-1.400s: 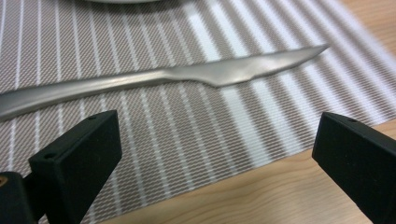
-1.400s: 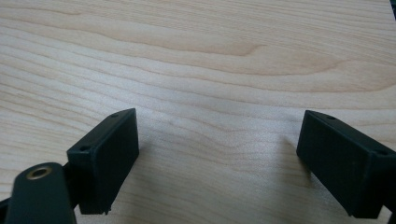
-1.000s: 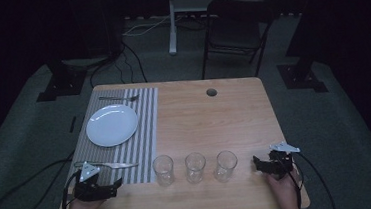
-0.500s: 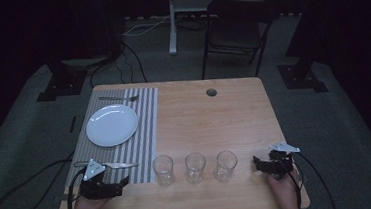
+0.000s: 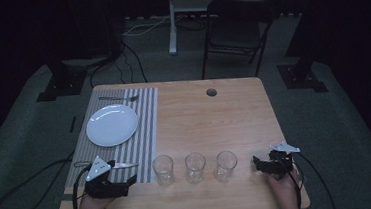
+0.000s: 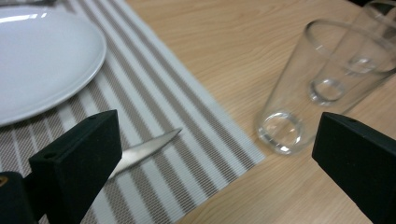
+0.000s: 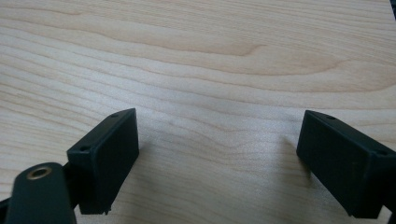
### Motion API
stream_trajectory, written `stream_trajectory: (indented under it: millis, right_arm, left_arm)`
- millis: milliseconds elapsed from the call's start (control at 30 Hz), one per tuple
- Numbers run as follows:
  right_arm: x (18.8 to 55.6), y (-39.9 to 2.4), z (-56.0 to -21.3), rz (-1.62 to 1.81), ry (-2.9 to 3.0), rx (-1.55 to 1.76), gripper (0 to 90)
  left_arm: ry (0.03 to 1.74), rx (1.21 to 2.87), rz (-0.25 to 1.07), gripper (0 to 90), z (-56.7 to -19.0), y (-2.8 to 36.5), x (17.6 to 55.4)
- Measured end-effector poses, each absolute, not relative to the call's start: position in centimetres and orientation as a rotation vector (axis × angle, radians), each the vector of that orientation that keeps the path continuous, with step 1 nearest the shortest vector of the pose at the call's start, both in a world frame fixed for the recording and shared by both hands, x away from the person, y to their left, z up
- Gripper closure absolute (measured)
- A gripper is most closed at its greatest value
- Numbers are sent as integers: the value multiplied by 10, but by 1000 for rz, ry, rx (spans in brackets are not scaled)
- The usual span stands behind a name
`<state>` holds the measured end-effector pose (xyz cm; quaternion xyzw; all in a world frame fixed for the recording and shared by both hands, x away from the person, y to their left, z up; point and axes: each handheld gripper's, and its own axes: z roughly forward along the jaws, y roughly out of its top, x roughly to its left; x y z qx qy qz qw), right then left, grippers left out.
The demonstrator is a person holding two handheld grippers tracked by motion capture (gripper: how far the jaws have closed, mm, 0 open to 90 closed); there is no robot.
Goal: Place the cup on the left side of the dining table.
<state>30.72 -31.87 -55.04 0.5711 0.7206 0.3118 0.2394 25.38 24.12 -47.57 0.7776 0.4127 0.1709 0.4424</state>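
Observation:
Three empty clear glasses stand in a row near the table's front edge: left (image 5: 163,170), middle (image 5: 195,167), right (image 5: 226,165). A white plate (image 5: 112,125) rests on a striped placemat (image 5: 145,132), with a fork (image 5: 118,98) behind it and a knife (image 5: 120,165) in front. My left gripper (image 5: 130,183) sits low on the placemat's front corner, open, its jaws pointing at the left glass (image 6: 303,93), with the knife tip (image 6: 149,147) between them. My right gripper (image 5: 256,165) rests open just right of the right glass. Between its jaws (image 7: 217,140) lies bare wood.
The wooden table (image 5: 210,122) has a round cable hole (image 5: 211,92) at the back. A black chair (image 5: 235,25) stands behind the table. Cables trail from both grippers over the front edge and across the floor.
My left gripper has crept a little to the right, toward the left glass. The right gripper and the glasses have stayed put.

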Motion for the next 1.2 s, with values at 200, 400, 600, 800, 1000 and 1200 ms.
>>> stream_trajectory:
  millis: [200,400,600,800,1000,1200]
  right_arm:
    - [307,-319,-550,854,1973,1564,125]
    - [307,-319,-550,854,1973,1564,125]
    - [307,-319,-550,854,1973,1563,125]
    - [307,-319,-550,853,1973,1565,126]
    - [307,-319,-550,853,1973,1565,126]
    - [307,-319,-550,853,1974,1565,126]
  left_arm:
    - [966,1931,400,19,-468,224,256]
    - [925,1959,375,19,-465,210,257]
    - [885,1973,351,20,-461,197,256]
    - [833,1987,339,20,-457,181,260]
    - [806,1991,305,20,-456,169,267]
    - [790,1985,288,20,-452,164,271]
